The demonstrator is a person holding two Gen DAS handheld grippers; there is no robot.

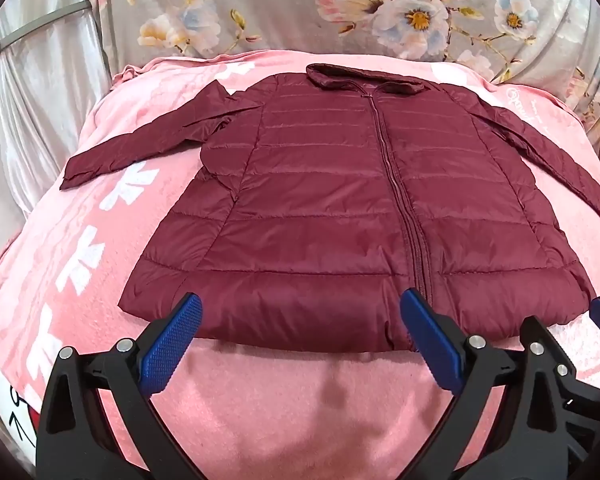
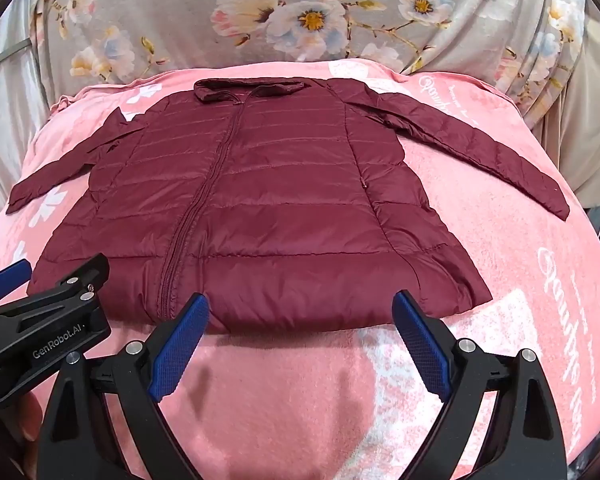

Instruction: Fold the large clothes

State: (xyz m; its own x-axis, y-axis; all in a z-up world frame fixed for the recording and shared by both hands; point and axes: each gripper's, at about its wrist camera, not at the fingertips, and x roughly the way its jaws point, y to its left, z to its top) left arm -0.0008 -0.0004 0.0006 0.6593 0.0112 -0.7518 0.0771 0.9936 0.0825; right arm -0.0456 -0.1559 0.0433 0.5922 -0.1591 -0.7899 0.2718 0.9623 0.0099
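Folding not begun: the maroon quilted jacket [image 1: 340, 208] lies flat, zipped, front up, on the pink fleece blanket [image 1: 284, 400] covering the bed — both sleeves spread outward, hem toward the near edge. Left hand-held gripper [image 1: 300, 316] and right hand-held gripper [image 2: 300, 312] hover by the hem, jaws spread, holding nothing. Shell looks slick, thin, horizontally stitched — all folds remain.
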